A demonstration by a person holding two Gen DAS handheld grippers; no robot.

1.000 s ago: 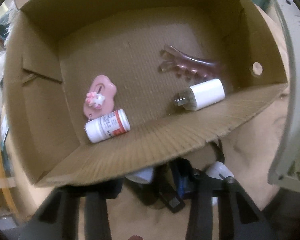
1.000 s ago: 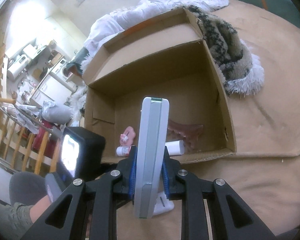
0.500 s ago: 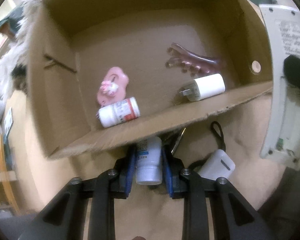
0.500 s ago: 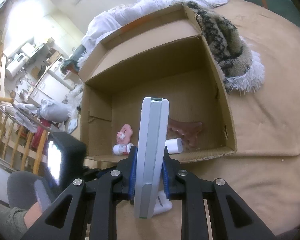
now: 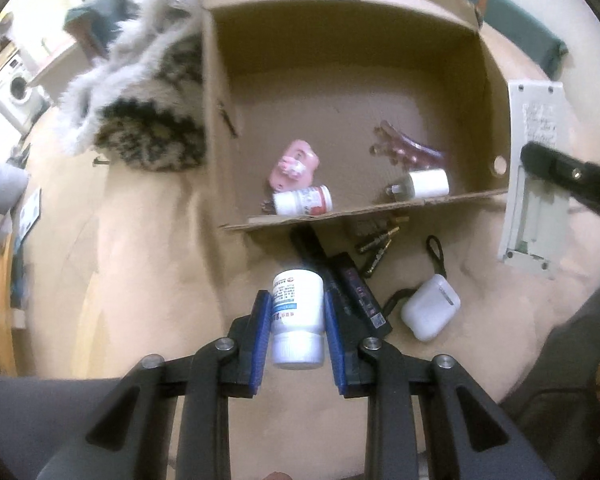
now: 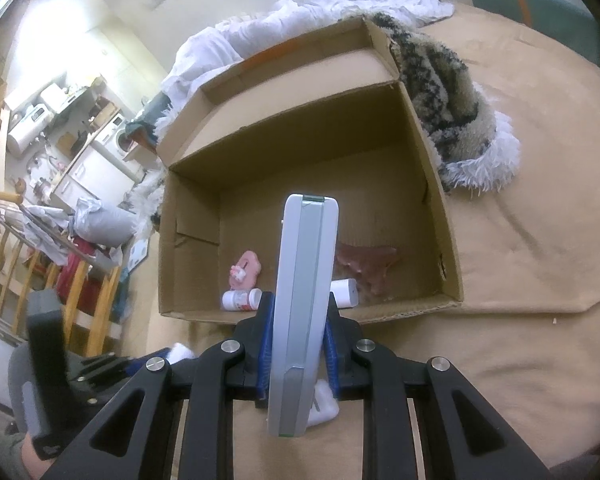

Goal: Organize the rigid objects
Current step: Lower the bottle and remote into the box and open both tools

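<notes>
My left gripper (image 5: 296,316) is shut on a white pill bottle with a blue label (image 5: 298,312), held above the tan cloth in front of the cardboard box (image 5: 216,80). My right gripper (image 6: 298,344) is shut on a long grey-white remote control (image 6: 306,300), held upright before the box (image 6: 432,184); the remote also shows in the left wrist view (image 5: 536,176). Inside the box lie a pink toy (image 5: 294,164), a small red-labelled bottle (image 5: 304,204), a white charger plug (image 5: 424,184) and a brown hair claw (image 5: 408,150).
On the cloth in front of the box lie a white earbud case with a strap (image 5: 430,312), a black flat device (image 5: 352,288) and some small metal pieces (image 5: 380,240). A furry blanket (image 6: 452,92) lies beside the box. Furniture stands at the left (image 6: 60,140).
My left gripper closed on the blue-labelled bottle and has drawn back and up from the box front. The right gripper with the remote has stayed nearly still.
</notes>
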